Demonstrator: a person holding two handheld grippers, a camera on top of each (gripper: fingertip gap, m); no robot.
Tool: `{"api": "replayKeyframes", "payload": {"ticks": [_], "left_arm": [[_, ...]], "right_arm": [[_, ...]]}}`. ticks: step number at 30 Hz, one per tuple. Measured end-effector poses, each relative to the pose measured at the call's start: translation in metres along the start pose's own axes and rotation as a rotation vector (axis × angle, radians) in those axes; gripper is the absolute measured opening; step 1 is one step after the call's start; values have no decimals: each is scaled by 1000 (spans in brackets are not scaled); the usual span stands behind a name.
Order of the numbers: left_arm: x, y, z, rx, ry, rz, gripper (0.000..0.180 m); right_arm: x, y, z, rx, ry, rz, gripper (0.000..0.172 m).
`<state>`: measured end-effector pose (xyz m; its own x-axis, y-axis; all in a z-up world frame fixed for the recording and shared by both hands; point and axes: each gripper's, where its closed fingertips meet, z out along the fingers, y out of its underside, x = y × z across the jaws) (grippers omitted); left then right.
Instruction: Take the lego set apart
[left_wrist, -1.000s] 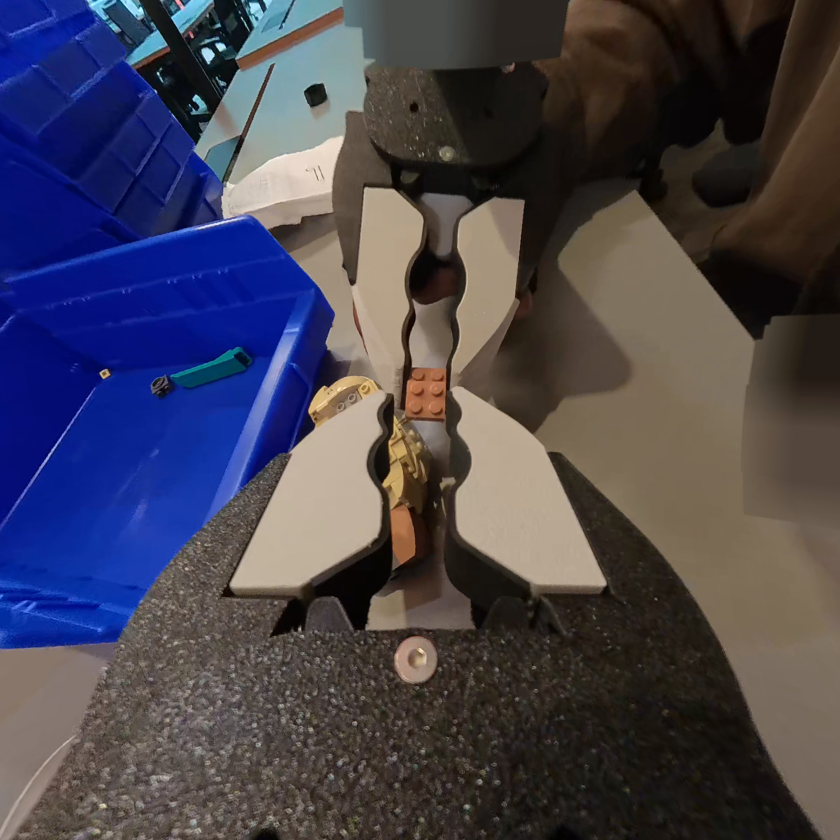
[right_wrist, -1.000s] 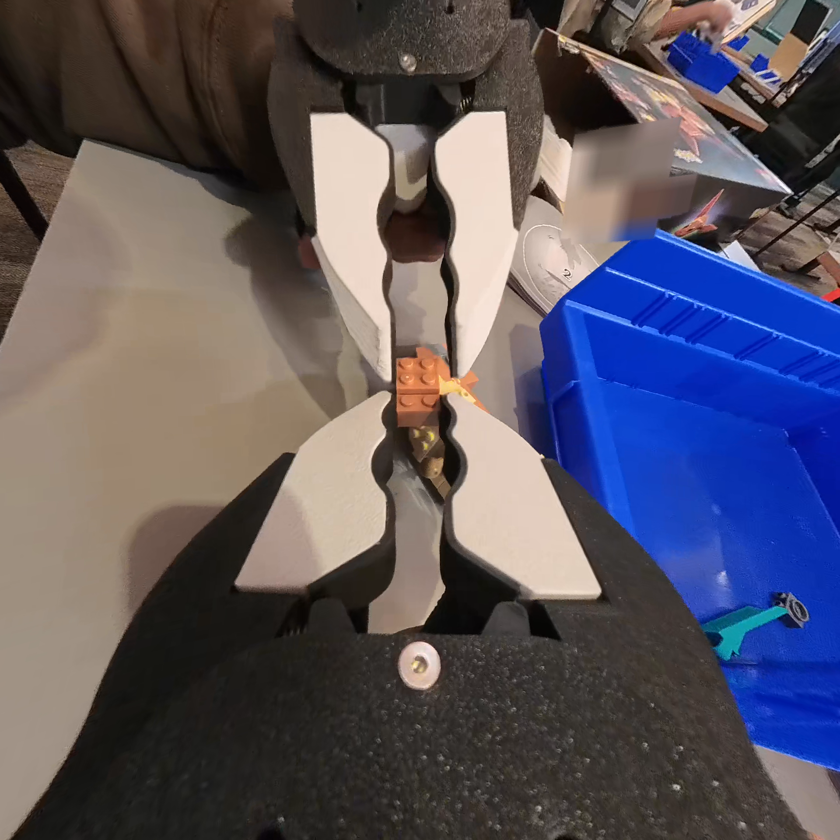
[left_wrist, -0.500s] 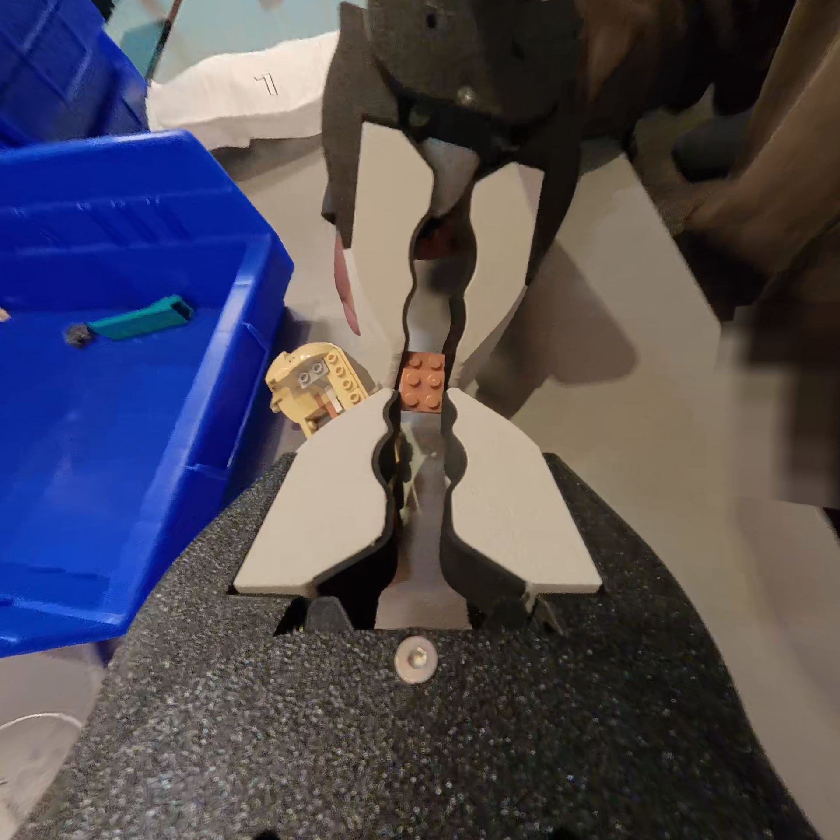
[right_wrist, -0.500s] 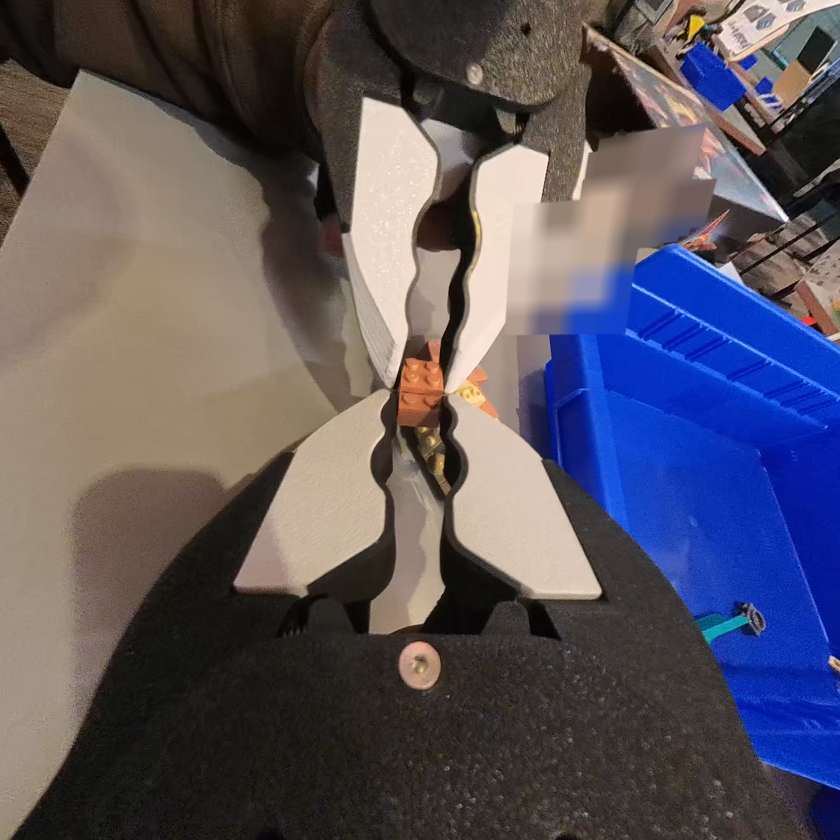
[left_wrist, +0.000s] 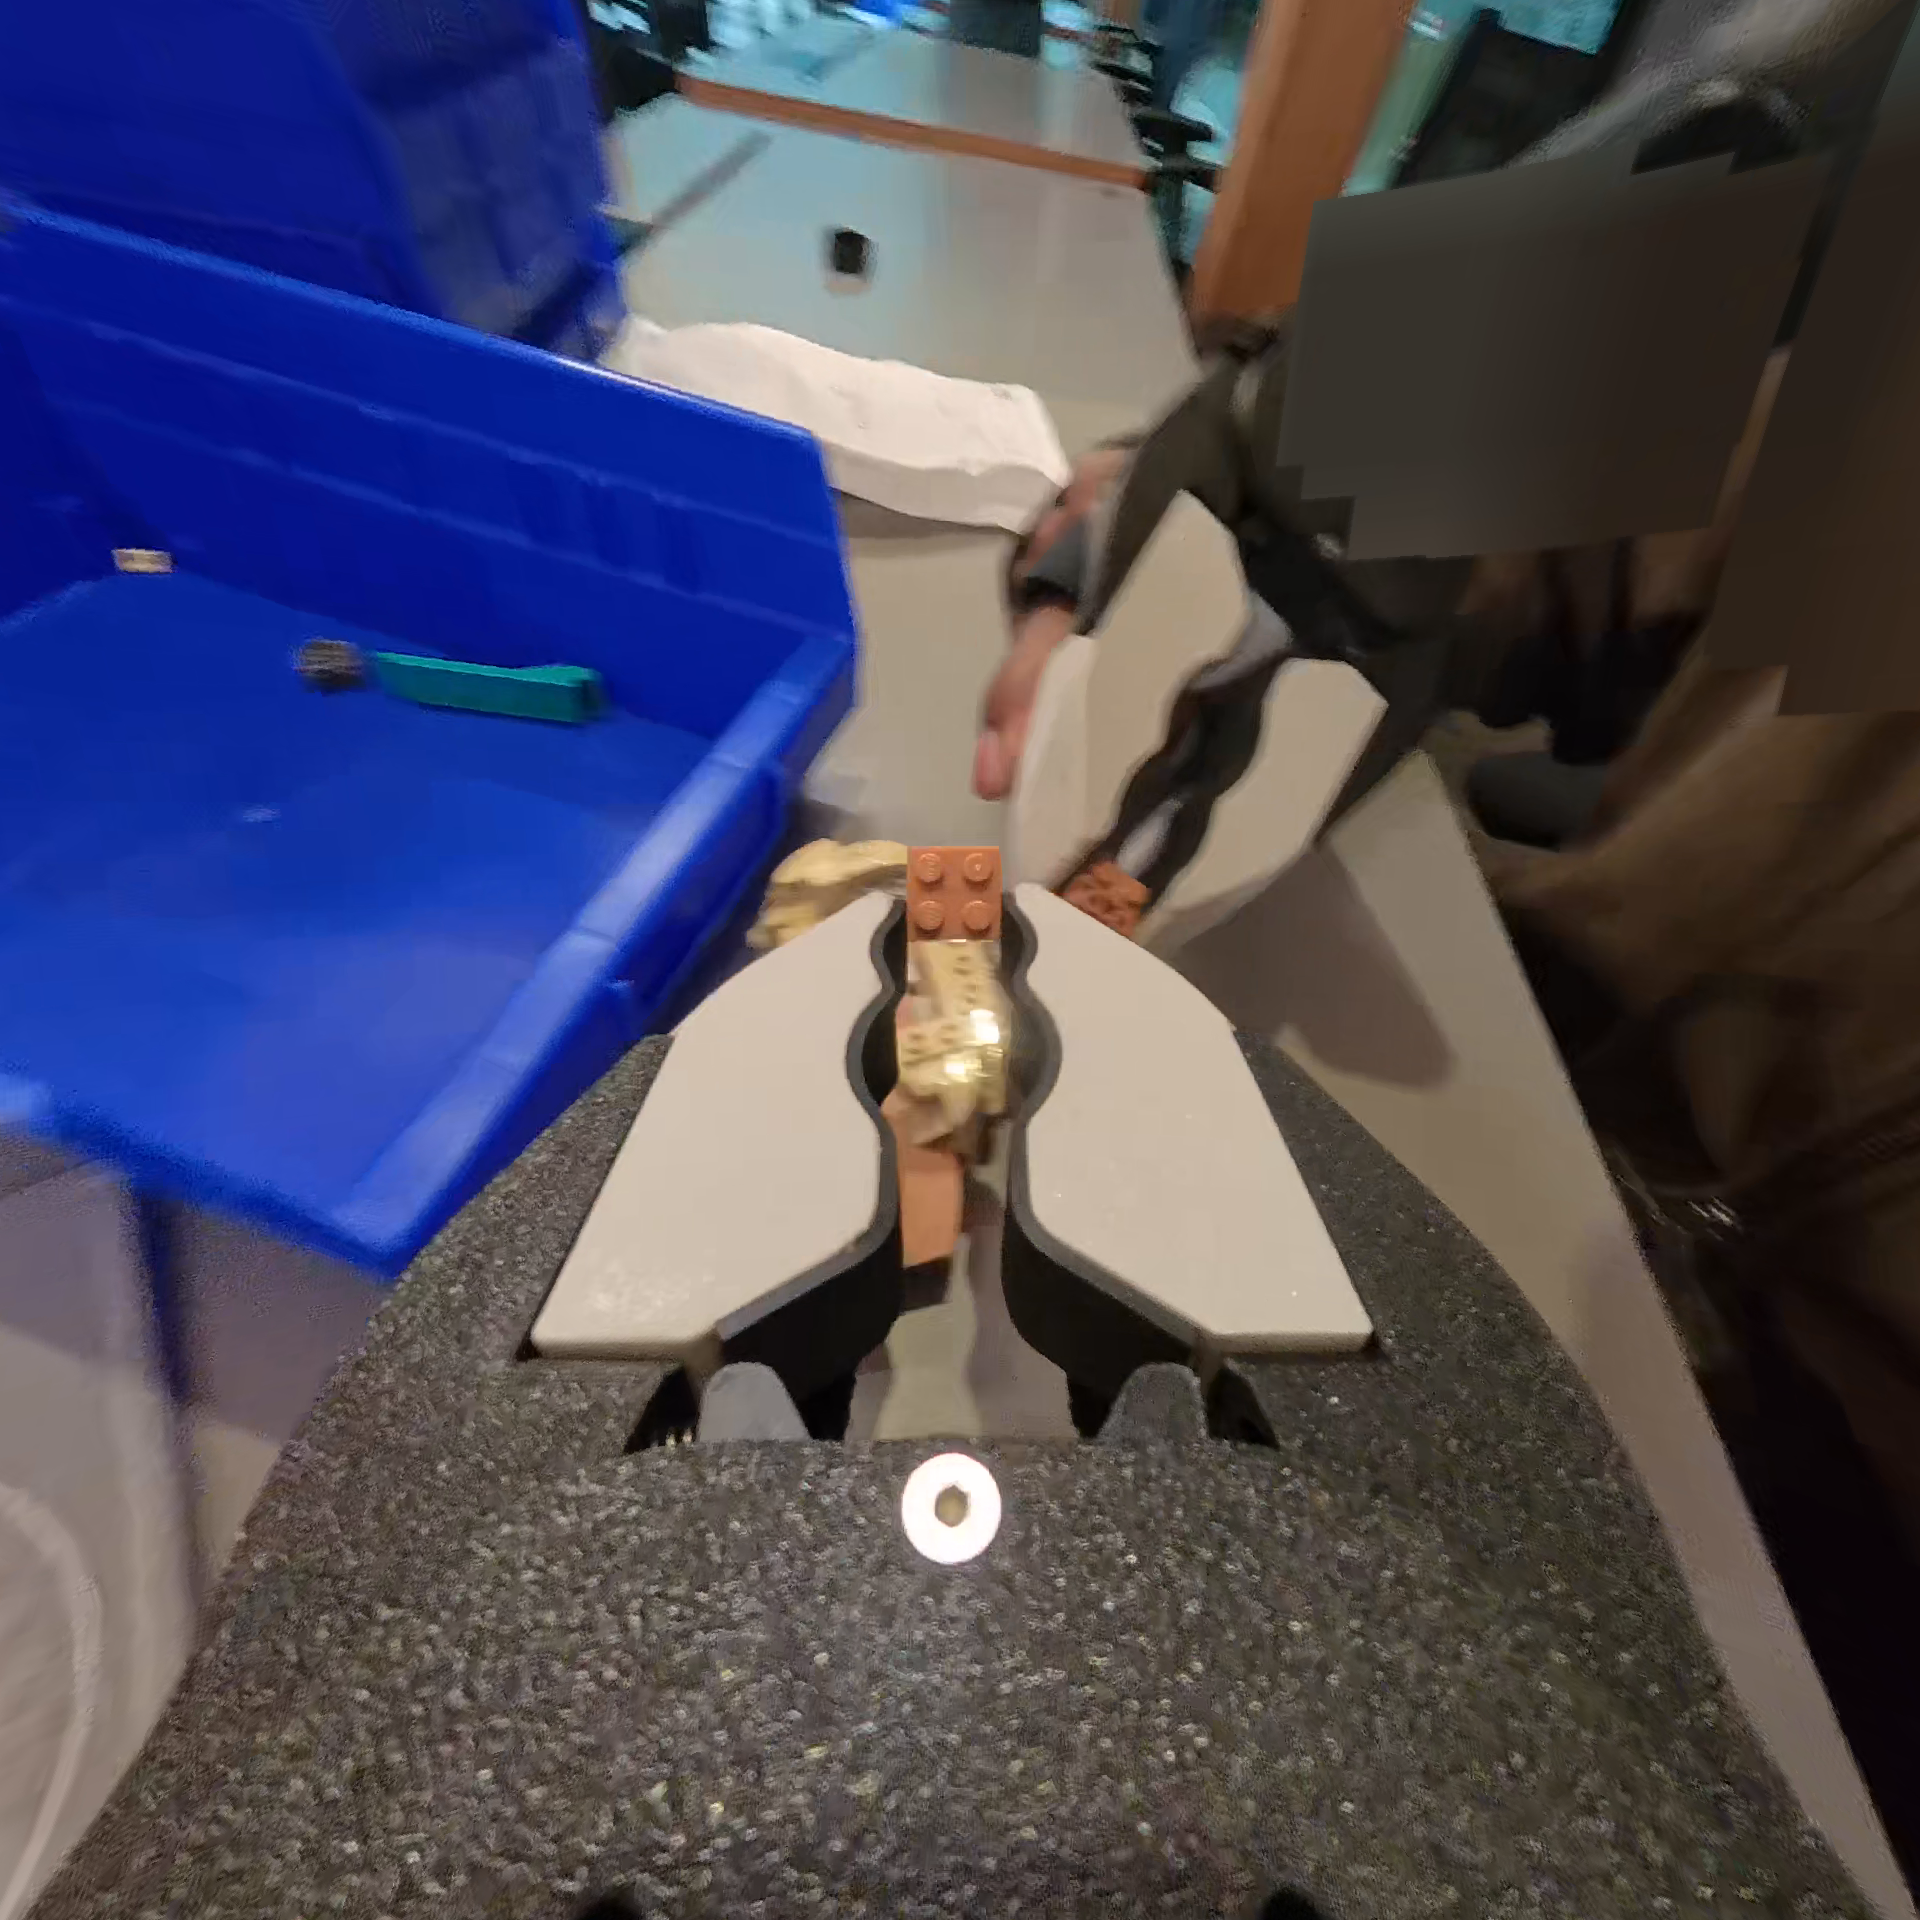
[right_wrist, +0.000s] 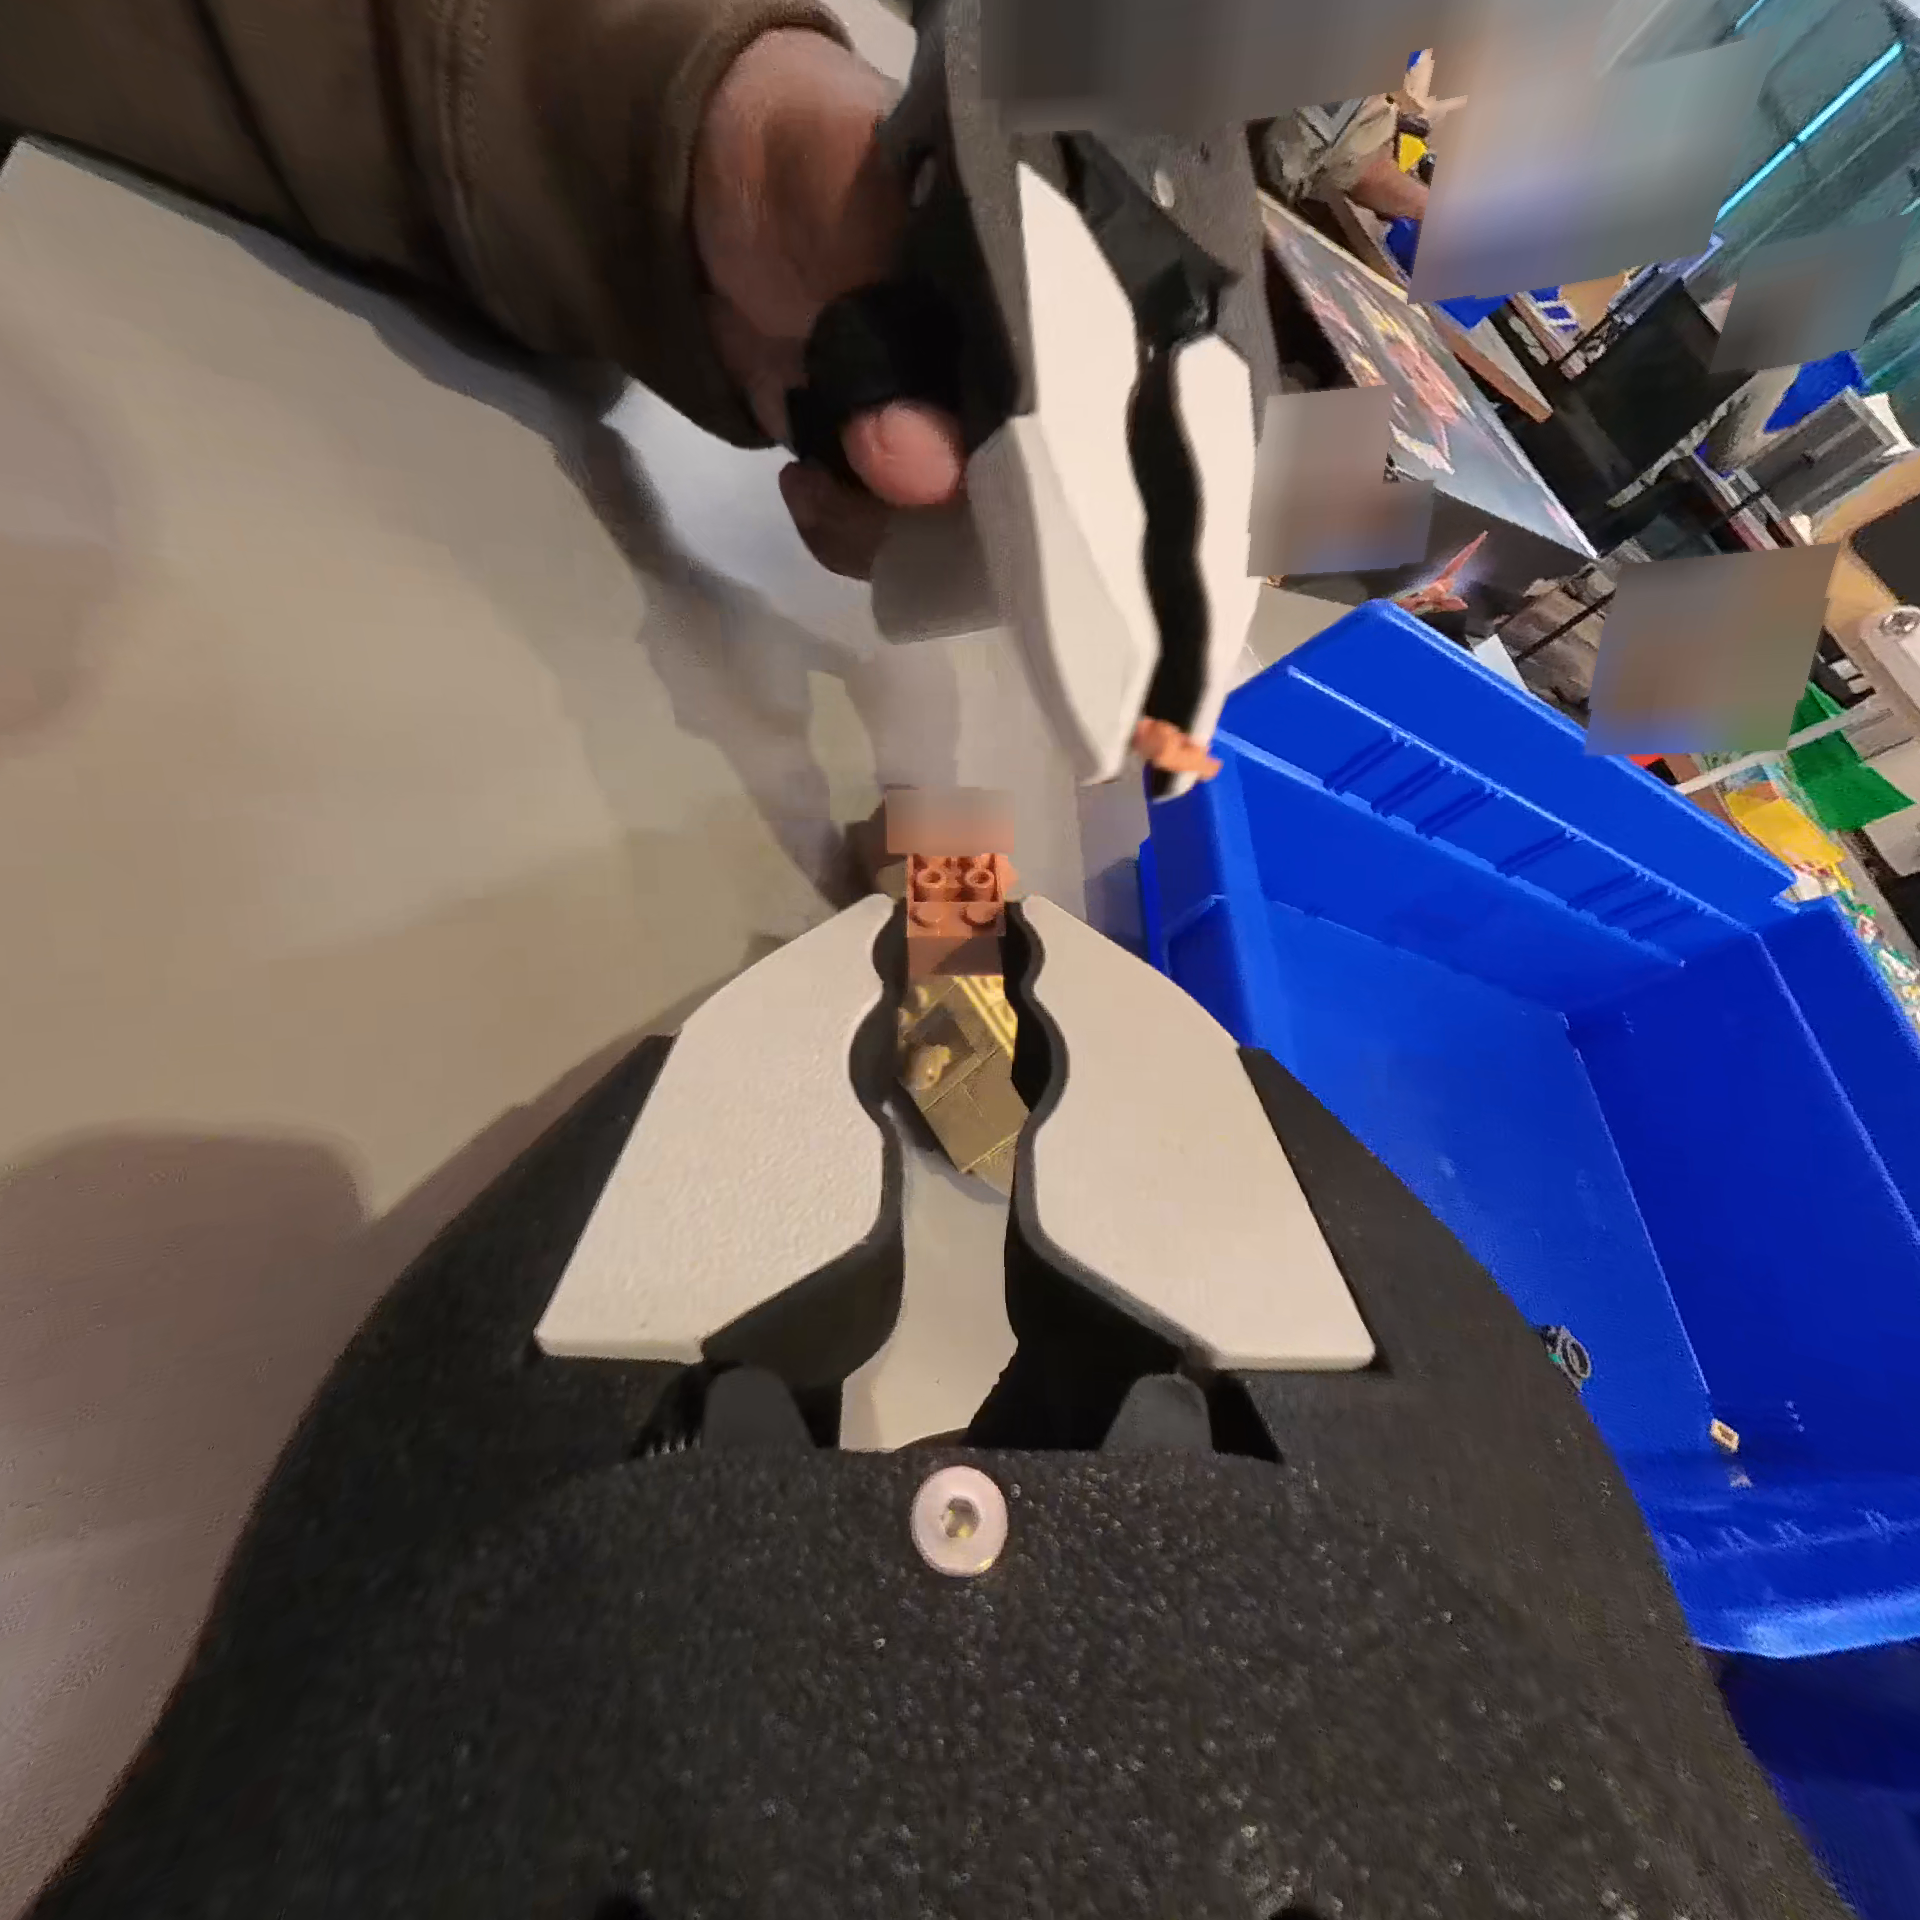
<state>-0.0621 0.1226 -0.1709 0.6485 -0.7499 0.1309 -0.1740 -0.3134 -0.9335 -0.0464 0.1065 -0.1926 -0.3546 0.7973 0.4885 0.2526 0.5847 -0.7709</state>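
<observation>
Pinching a small brown studded plate at its tips, the left gripper has both fingers closed against the plate's sides; behind the plate, between the fingers, runs a tan brick assembly with a brown piece below it. How these join is not clear through the blur.

The right gripper likewise grips a brown studded brick at its fingertips, pads against both sides, with a tan-and-gold brick cluster in the gap behind it. A mosaic patch sits just beyond the brick.

Grippers are apart. In the right wrist view the left gripper hangs raised above the near rim of the blue bin, a sliver of brown showing at its tips. In the left wrist view the right gripper appears farther off and low, close to the grey table, brown brick at its tips.

Outward: a second tan brick cluster lies on the table just beside the bin wall. Inside the bin: a teal bar with a small dark part at its end, and a tiny tan piece near the back wall. White crumpled paper beyond the bin.

Progress, as a judgement only: each gripper holds its own separate brick piece; the bin holds few parts; one cluster lies loose on the table.
</observation>
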Motion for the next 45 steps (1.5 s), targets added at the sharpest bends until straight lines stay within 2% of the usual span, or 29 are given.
{"api": "replayKeyframes", "payload": {"ticks": [5, 9, 12, 14, 18, 23, 25, 29, 33, 38, 41, 45], "left_arm": [[-56, -29, -15, 100, -347, -7, 17], [-89, -16, -11, -37, -587, 50, 27], [-95, -11, -14, -87, -692, 130, 49], [-94, -15, -18, -68, -702, 158, 50], [-91, -21, -26, 13, -666, 107, 49], [-90, -19, -36, 57, -660, 97, 45], [-88, -19, -38, 58, -666, 107, 44], [-84, -18, -41, 51, -681, 148, 44], [-89, -14, -45, 43, -706, 118, 45], [-89, -12, -43, 53, -690, 94, 44], [-87, -11, -39, 41, -685, 118, 43], [-85, -11, -36, 40, -676, 136, 43]], "right_arm": [[7, 2, 2, 4, 37, 30, 17], [15, 1, 1, 9, 77, 54, 17], [23, 1, -1, 10, 115, 65, 17], [32, 0, -3, 14, 145, 77, 17], [65, -1, -10, -26, 263, 123, 17], [128, 29, -17, -319, 553, 245, 18], [137, 34, -15, -393, 603, 224, 31], [144, 35, -27, -370, 674, 206, 40], [148, 52, -55, -328, 716, 358, 41], [141, 86, -67, -389, 708, 424, 42], [150, 98, -75, -435, 760, 381, 41], [154, 95, -87, -325, 672, 417, 46]]}}
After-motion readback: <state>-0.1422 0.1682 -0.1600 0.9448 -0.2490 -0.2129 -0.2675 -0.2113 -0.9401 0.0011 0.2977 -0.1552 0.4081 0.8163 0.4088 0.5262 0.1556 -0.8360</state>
